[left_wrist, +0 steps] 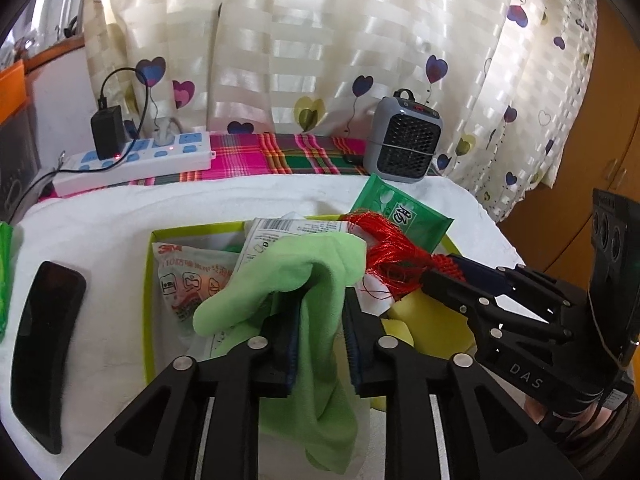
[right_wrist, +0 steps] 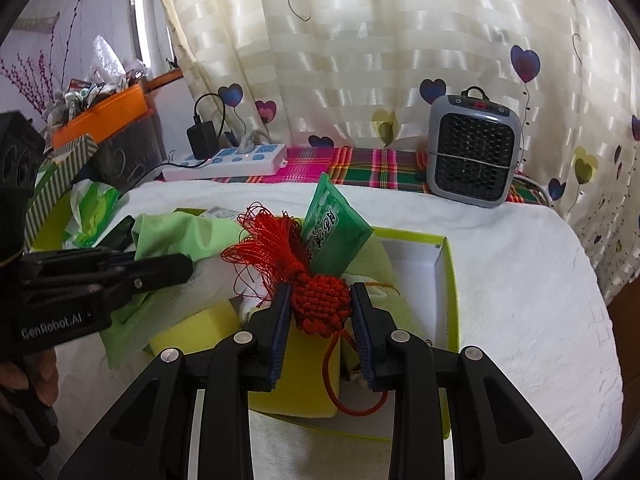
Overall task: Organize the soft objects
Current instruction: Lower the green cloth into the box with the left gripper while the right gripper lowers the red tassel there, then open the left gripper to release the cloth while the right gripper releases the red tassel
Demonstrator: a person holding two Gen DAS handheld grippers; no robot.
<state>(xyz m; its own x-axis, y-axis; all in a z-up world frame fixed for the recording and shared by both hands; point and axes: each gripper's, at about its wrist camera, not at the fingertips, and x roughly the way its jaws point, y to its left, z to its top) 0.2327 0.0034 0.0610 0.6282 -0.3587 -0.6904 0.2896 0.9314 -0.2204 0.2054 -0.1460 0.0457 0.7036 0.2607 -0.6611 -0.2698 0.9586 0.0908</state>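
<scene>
Nearest, left gripper (left_wrist: 320,334) slightly parted, light-green cloth (left_wrist: 316,280) draped loose between fingers. Right gripper (right_wrist: 320,320) clamped on red Chinese knot (right_wrist: 320,302), tassel forward. Both above yellow-green box (right_wrist: 450,276); green packet (right_wrist: 334,230) behind; heater (right_wrist: 472,148) farthest.

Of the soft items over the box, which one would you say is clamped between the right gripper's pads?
The red knotted tassel: the right gripper pinches its woven knot, whereas the light green cloth hangs between the left gripper's fingers.

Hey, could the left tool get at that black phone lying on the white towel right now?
Probably not yet: the left tool has the green cloth draped between its fingers, though the black phone lies uncovered beside the box.
</scene>
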